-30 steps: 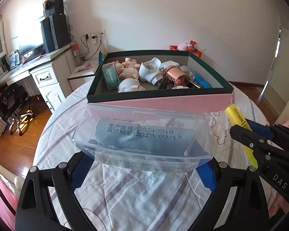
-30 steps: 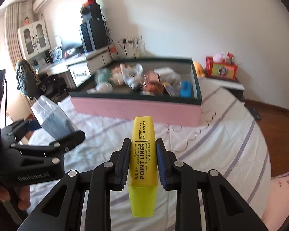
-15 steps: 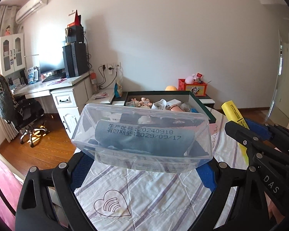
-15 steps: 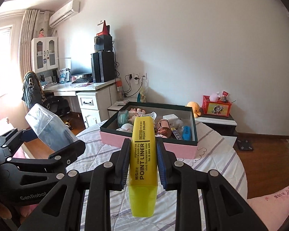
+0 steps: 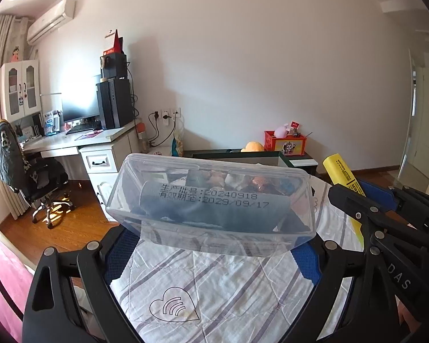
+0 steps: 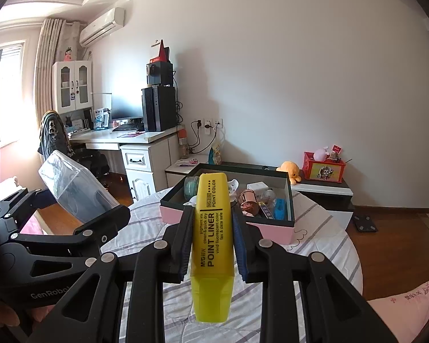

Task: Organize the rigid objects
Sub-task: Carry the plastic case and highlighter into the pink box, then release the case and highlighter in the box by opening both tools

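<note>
A: What does the left gripper point(image 5: 214, 245) carry?
B: It is clamped on a clear plastic case point(image 5: 211, 205), held in the air above the striped cloth point(image 5: 214, 291).
A: And the right gripper point(image 6: 211, 245)?
B: Clamped on a yellow highlighter point(image 6: 213, 245), cap toward the camera. The pink-sided box point(image 6: 271, 233) of small things sits ahead on the worktop.

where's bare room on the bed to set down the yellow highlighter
Free: the striped sheet between the pink box and the grippers. Crowded: inside that box, full of small items, though bare floor shows near its far right corner.
</note>
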